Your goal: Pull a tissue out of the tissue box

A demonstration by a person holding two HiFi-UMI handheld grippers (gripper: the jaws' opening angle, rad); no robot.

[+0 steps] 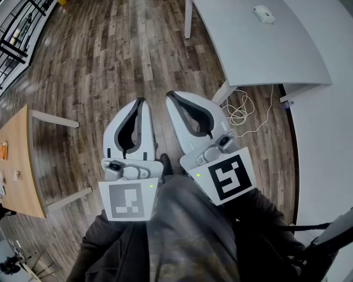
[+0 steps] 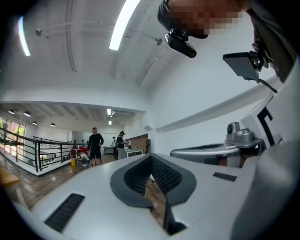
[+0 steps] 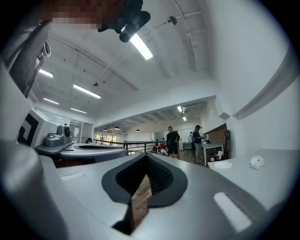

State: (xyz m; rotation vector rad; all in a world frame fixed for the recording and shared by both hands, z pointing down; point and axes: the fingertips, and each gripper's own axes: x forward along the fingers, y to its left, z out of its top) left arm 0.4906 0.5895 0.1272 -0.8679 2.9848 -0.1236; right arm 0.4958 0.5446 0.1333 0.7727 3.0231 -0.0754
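Left gripper (image 1: 139, 102) and right gripper (image 1: 170, 95) hover side by side over the wooden floor (image 1: 110, 55), both with jaws closed and empty. A white table (image 1: 248, 55) stands far right.

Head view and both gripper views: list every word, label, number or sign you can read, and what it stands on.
No readable text in any view.
Left marker cube and right marker cube: square code patterns, no letters.
White device on the grey table: no print legible.
Small items on the wooden table: too small to read.
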